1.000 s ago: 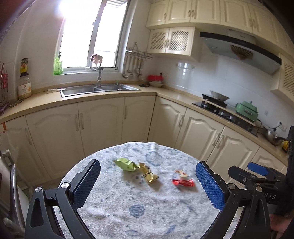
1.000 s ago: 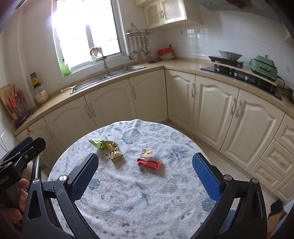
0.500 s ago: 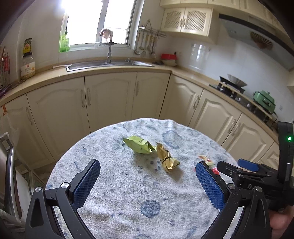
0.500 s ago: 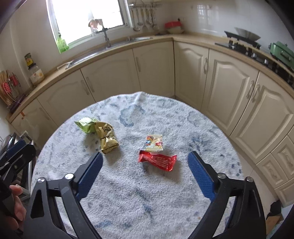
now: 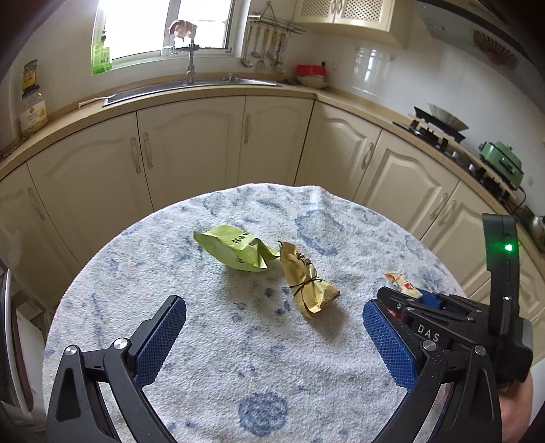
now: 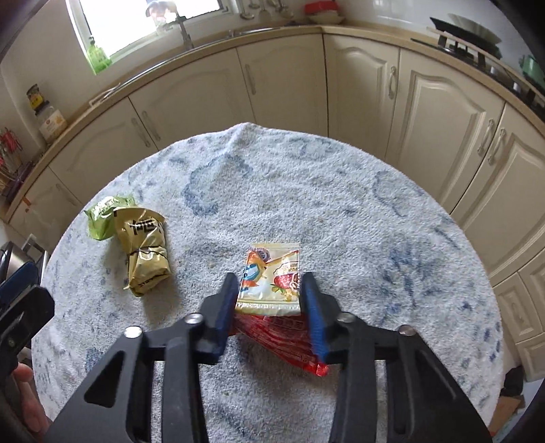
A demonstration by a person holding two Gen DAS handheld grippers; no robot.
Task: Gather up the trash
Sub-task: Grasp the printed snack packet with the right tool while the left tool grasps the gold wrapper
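Round table under a white-and-blue cloth (image 5: 259, 375) fills the lower half of both views. Behind it a curved run of cream cabinets (image 5: 190, 146) with a beige counter (image 5: 211, 93) on top. Steel sink (image 5: 190, 87) and tap (image 5: 189, 63) upper centre, bright window (image 5: 163, 27) above. Green bottle (image 5: 101, 59) on the sill, jar (image 5: 32, 102) at upper left. Utensils hang on a rail (image 5: 269, 51); red bowl (image 5: 310, 71) in the corner. Stove with a wok (image 5: 442, 119) and a green pot (image 5: 502, 163) at right.

green wrapper (image 5: 235, 250), gold wrapper (image 5: 306, 284), cream sachet (image 6: 270, 279), red wrapper (image 6: 286, 340)
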